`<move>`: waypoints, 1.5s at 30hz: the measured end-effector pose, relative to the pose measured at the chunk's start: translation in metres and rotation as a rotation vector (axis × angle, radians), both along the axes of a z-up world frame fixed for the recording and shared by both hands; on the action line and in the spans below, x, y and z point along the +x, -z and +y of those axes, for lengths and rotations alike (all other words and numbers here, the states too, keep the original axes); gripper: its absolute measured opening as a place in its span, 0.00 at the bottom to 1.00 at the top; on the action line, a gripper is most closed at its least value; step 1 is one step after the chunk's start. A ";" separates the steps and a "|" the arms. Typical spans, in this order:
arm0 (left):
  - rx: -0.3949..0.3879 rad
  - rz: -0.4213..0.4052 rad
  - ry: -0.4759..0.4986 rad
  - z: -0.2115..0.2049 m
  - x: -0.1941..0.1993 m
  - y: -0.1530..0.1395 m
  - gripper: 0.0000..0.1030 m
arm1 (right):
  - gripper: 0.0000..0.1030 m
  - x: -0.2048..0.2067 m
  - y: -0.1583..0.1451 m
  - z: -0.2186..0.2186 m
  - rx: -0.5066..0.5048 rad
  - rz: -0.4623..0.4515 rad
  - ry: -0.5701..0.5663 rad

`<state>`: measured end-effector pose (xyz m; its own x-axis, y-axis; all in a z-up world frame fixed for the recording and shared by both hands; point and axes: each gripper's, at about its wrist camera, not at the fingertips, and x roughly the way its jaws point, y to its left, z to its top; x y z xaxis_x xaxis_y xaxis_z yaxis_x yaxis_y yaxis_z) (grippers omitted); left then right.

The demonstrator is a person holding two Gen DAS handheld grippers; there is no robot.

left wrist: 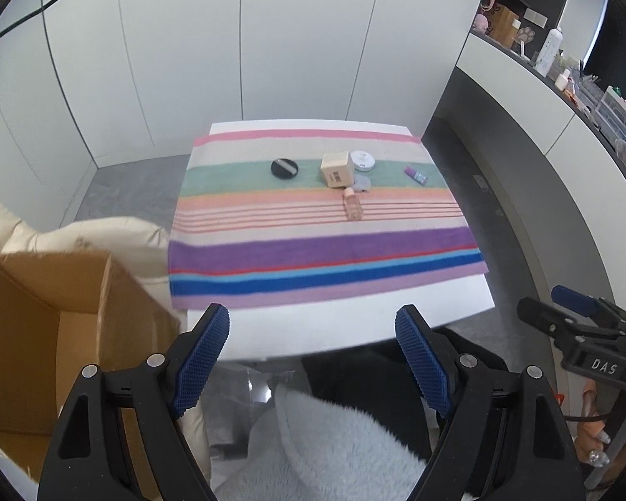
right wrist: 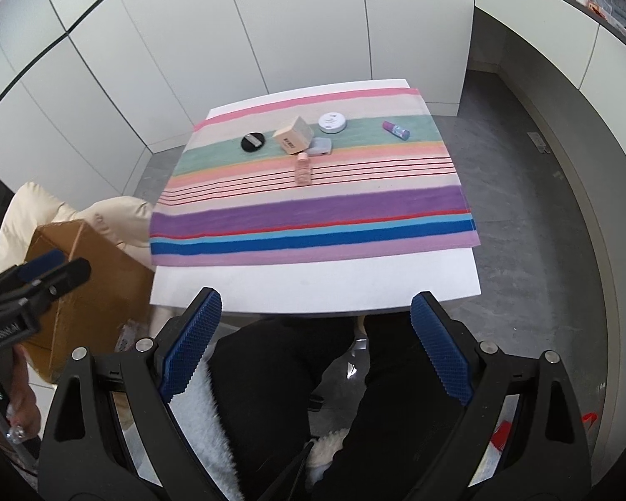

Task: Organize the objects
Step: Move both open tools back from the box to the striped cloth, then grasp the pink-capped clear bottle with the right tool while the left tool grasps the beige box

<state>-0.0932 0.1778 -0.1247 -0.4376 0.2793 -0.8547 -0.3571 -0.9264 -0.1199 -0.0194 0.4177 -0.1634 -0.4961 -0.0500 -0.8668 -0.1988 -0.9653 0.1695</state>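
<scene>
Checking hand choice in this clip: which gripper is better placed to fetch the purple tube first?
Probably the right gripper: open and empty, on the side where the purple tube lies apart at the row's right end. The left gripper, also open, hangs nearer the cardboard box.

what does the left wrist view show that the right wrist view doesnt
Only the left wrist view shows inside the open cardboard box, and the shelf clutter at upper right, including a white bottle. It also shows the right gripper from the side.

Only the right wrist view shows the red thing on the floor and the left gripper from the side.

Both show the white table with its striped cloth, carrying a black puff, a beige box, a round white tin, a pink bottle and a purple tube. Both grippers are open and empty.
</scene>
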 end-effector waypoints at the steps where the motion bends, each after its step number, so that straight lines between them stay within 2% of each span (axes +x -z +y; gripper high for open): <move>1: -0.001 -0.001 0.002 0.003 -0.006 0.001 0.81 | 0.91 -0.004 0.002 0.003 0.002 -0.003 0.003; 8: -0.008 -0.007 -0.005 0.019 -0.049 0.010 0.81 | 0.91 -0.041 0.018 0.021 0.028 -0.019 0.012; 13: 0.001 -0.108 -0.044 0.027 -0.095 0.036 0.81 | 0.91 -0.075 0.029 0.031 0.043 -0.009 -0.007; 15: -0.001 -0.115 -0.051 0.033 -0.110 0.045 0.81 | 0.91 -0.093 0.037 0.034 0.053 -0.005 -0.024; 17: -0.040 -0.110 -0.050 0.042 -0.127 0.057 0.81 | 0.91 -0.110 0.046 0.037 0.057 -0.007 -0.038; 23: -0.084 -0.105 0.003 0.075 -0.169 0.096 0.81 | 0.91 -0.165 0.087 0.049 0.031 -0.022 -0.063; 28: -0.045 -0.093 0.027 0.110 -0.226 0.129 0.81 | 0.91 -0.202 0.133 0.058 -0.020 -0.051 -0.065; 31: -0.023 -0.143 0.067 0.137 -0.262 0.155 0.81 | 0.91 -0.218 0.158 0.055 -0.035 -0.066 -0.071; 36: -0.095 -0.192 0.124 0.182 -0.299 0.198 0.81 | 0.91 -0.242 0.190 0.038 -0.076 -0.064 -0.108; 39: -0.124 -0.210 0.138 0.200 -0.310 0.218 0.77 | 0.91 -0.256 0.202 0.025 -0.078 -0.051 -0.139; 40: -0.117 -0.215 0.139 0.204 -0.313 0.223 0.69 | 0.91 -0.260 0.206 0.021 -0.073 -0.052 -0.149; 41: -0.111 -0.215 0.137 0.206 -0.316 0.226 0.63 | 0.89 -0.265 0.210 0.017 -0.066 -0.050 -0.157; 43: -0.073 -0.237 0.116 0.205 -0.322 0.231 0.53 | 0.75 -0.275 0.218 0.015 -0.031 -0.048 -0.136; 44: -0.053 -0.246 0.101 0.203 -0.325 0.232 0.52 | 0.68 -0.280 0.223 0.015 -0.029 -0.056 -0.130; 45: -0.047 -0.249 0.077 0.201 -0.327 0.232 0.51 | 0.55 -0.283 0.225 0.014 -0.023 -0.059 -0.127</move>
<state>-0.4204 0.3786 -0.3565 -0.1911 0.2612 -0.9462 -0.3913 -0.9043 -0.1706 -0.3026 0.4322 -0.3886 -0.4331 -0.1294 -0.8920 -0.0854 -0.9793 0.1835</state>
